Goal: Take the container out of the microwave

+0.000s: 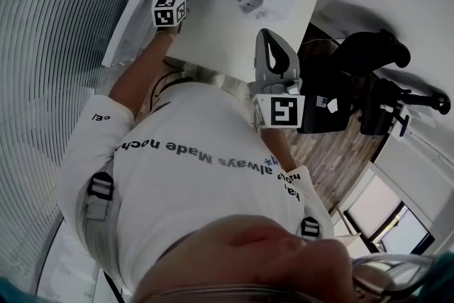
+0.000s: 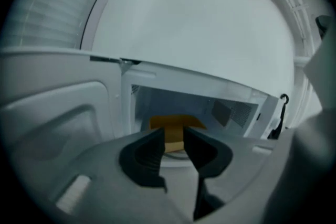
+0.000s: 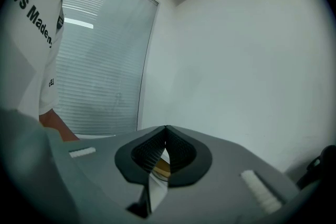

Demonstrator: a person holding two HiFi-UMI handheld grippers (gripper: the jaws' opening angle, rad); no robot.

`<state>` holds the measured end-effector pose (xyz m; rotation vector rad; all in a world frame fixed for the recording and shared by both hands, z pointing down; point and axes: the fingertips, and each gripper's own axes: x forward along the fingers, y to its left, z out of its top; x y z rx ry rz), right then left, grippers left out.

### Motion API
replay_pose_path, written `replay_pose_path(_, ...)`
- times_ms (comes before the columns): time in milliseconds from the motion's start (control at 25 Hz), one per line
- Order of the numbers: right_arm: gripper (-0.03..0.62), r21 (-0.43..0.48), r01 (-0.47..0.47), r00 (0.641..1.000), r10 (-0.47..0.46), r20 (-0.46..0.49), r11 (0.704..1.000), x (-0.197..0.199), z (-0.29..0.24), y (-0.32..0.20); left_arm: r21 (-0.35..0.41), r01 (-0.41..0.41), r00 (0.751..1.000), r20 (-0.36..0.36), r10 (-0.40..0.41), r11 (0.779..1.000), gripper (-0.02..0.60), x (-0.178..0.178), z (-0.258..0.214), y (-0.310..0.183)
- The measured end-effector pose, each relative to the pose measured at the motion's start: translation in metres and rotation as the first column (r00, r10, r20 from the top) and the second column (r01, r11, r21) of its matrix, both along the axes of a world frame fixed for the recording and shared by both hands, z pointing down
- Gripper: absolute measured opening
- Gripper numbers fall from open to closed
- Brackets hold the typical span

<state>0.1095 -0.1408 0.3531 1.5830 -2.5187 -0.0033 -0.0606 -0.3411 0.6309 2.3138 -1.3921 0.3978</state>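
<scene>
1. Two grippers are showing here, one in each of the person's hands. The right gripper is taking no part in the work. In its own view its jaws are meeting at the tips, fully closed. I am not seeing anything clearly gripped. A small brownish patch is showing through the gap below the tips, but I cannot tell what it is.
2. The left gripper is pointing slightly downward at the microwave. Its jaws are standing clearly apart, and the pads are touching nothing, so it is holding nothing.
3. The microwave door is hanging open at 9 o'clock from the left gripper, and the cavity is lying free in front of it.
4. The container, a yellow-brown thing, is sitting inside the cavity on its floor, at 12 o'clock from the left jaws. It is appearing in the gap between the two tips, but it is lying deeper inside and apart from them.
5. Farther away, in the right gripper view, a white wall is filling the middle and the 3 o'clock side, and window blinds are standing at 10 o'clock.
6. By my judgement the task is about one third done: the door is already open and the approach is going on. What is remaining is reaching in, closing on the container and drawing it out.
</scene>
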Motion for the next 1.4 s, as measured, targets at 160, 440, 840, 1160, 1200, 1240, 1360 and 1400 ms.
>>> replay_pose_path(160, 0.002, -0.013, -0.001, 1.0, 0.001, 0.006, 1.0, -0.006, 0.005, -0.005, -0.038, 0.042, 0.999, -0.023, -0.043, 0.998, 0.124, -0.004, 0.02, -0.021)
replay_pose_path(440, 0.002, -0.042, 0.002, 1.0, -0.002, -0.005, 0.999, -0.014, 0.012, -0.012, -0.079, 0.121, 0.993, -0.004, -0.121, 0.989, 0.161, -0.01, 0.044, -0.047)
replay_pose_path(840, 0.002, -0.058, -0.012, 1.0, 0.011, -0.018, 0.998, -0.009, 0.016, -0.019, -0.123, 0.171, 0.985, 0.015, -0.17, 0.978, 0.161, -0.006, 0.063, -0.065)
replay_pose_path(1160, 0.002, -0.059, -0.033, 0.999, 0.034, 0.002, 0.998, -0.008, 0.018, -0.018, -0.136, 0.163, 0.987, 0.02, -0.162, 0.977, 0.12, -0.005, 0.067, -0.07)
replay_pose_path(1200, 0.002, -0.062, -0.035, 0.999, 0.036, 0.003, 0.997, -0.007, 0.019, -0.018, -0.137, 0.163, 0.987, 0.021, -0.161, 0.977, 0.115, -0.004, 0.068, -0.07)
replay_pose_path(1240, 0.002, -0.066, -0.036, 0.999, 0.036, 0.001, 0.997, -0.007, 0.02, -0.018, -0.138, 0.163, 0.987, 0.023, -0.161, 0.977, 0.104, -0.004, 0.069, -0.071)
replay_pose_path(1360, 0.002, -0.072, -0.037, 0.999, 0.037, -0.007, 0.997, -0.006, 0.023, -0.016, -0.132, 0.165, 0.986, 0.039, -0.161, 0.977, 0.074, -0.005, 0.069, -0.074)
replay_pose_path(1400, 0.002, -0.071, -0.039, 0.999, 0.038, -0.006, 0.997, -0.006, 0.023, -0.016, -0.13, 0.166, 0.986, 0.042, -0.162, 0.978, 0.073, -0.004, 0.068, -0.076)
